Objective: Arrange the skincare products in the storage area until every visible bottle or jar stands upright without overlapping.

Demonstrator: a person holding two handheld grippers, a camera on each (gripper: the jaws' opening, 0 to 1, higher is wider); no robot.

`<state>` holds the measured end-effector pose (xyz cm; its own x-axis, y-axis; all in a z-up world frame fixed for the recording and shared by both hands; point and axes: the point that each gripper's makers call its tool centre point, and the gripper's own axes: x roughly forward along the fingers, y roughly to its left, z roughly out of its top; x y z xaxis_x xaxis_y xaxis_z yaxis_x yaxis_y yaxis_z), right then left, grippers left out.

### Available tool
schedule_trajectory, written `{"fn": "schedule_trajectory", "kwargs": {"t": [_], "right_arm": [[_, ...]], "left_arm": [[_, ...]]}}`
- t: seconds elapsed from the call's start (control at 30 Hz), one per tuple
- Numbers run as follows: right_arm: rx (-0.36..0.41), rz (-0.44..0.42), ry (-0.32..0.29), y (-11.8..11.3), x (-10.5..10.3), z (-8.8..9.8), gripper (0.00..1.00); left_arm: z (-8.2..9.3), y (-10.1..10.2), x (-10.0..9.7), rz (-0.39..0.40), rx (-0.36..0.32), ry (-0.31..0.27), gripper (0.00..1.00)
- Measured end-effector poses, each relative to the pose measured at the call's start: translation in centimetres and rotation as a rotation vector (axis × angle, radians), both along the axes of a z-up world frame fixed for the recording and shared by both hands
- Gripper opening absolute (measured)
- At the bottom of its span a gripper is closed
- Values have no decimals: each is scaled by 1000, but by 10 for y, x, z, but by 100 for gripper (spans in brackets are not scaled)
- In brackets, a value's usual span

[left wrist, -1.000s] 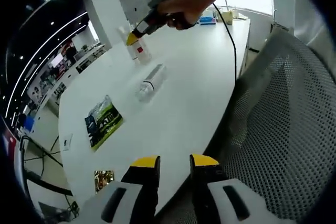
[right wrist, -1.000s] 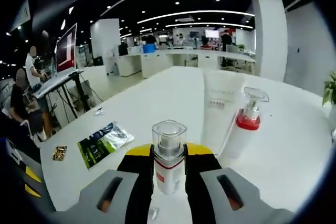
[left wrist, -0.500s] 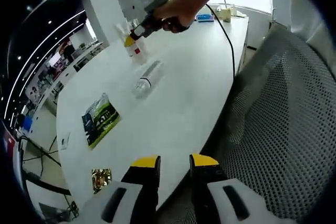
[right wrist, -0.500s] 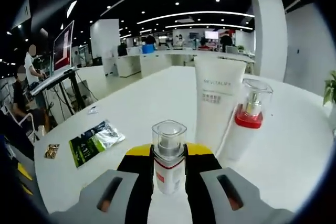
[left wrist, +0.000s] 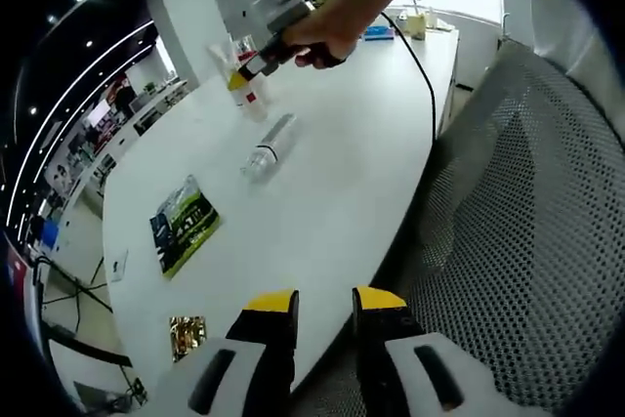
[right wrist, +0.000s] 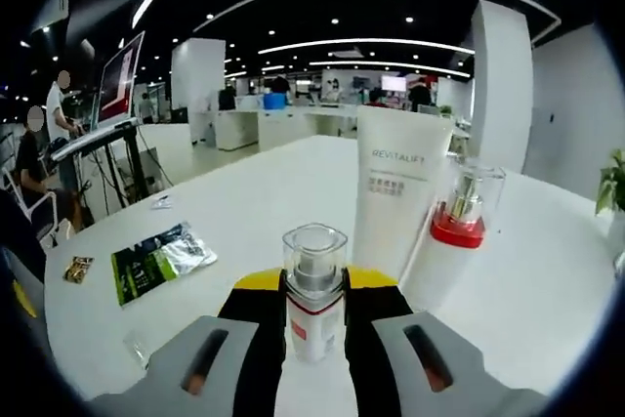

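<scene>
My right gripper [right wrist: 314,312] is shut on a small white pump bottle [right wrist: 312,292] with a clear cap and a red band, held upright. Just beyond it stand a white tube [right wrist: 396,192] and a white pump bottle with a red collar [right wrist: 451,241], both upright on the white table [right wrist: 264,192]. In the left gripper view, a hand holds the right gripper [left wrist: 250,65] at the far end of the table, next to those upright products [left wrist: 252,97]. A clear bottle [left wrist: 270,146] lies on its side mid-table. My left gripper [left wrist: 324,306] is open and holds nothing, low at the table's near edge.
A green packet [left wrist: 179,225] and a small gold packet [left wrist: 187,336] lie on the near left of the table [left wrist: 332,173]. A grey mesh chair [left wrist: 518,241] stands close on the right. A black cable [left wrist: 426,65] trails over the far table edge. People sit by a monitor [right wrist: 117,85].
The right gripper has carried the small pump bottle nearer to the white tube and the red-collared bottle. The left gripper stays where it was, open.
</scene>
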<state>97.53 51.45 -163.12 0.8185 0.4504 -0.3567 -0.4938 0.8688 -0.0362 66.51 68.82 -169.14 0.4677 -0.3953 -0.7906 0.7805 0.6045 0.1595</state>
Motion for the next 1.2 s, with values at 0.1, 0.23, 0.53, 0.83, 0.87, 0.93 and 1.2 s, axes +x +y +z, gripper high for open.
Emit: {"fn": "schedule_trajectory", "kwargs": {"t": [0.1, 0.23, 0.53, 0.83, 0.87, 0.93, 1.2], "right_arm": [[-1, -8, -5, -3, 2, -2, 19], [11, 5, -24, -3, 1, -2, 20], [-12, 43, -22, -1, 1, -2, 20], [-42, 43, 42, -3, -3, -13, 24], [-40, 43, 40, -4, -3, -14, 25], [-30, 31, 53, -5, -3, -16, 26], [-58, 6, 125, -7, 0, -29, 22]], "left_arm": [[-1, 0, -1, -2, 2, 4, 23], [-4, 2, -2, -2, 16, 21, 23], [-4, 3, -2, -4, 19, 21, 23], [-4, 3, -1, -11, 24, 13, 23], [-4, 3, -1, -11, 24, 13, 23], [-4, 2, -2, -13, 23, 13, 23], [-4, 2, -1, -10, 24, 14, 23]]}}
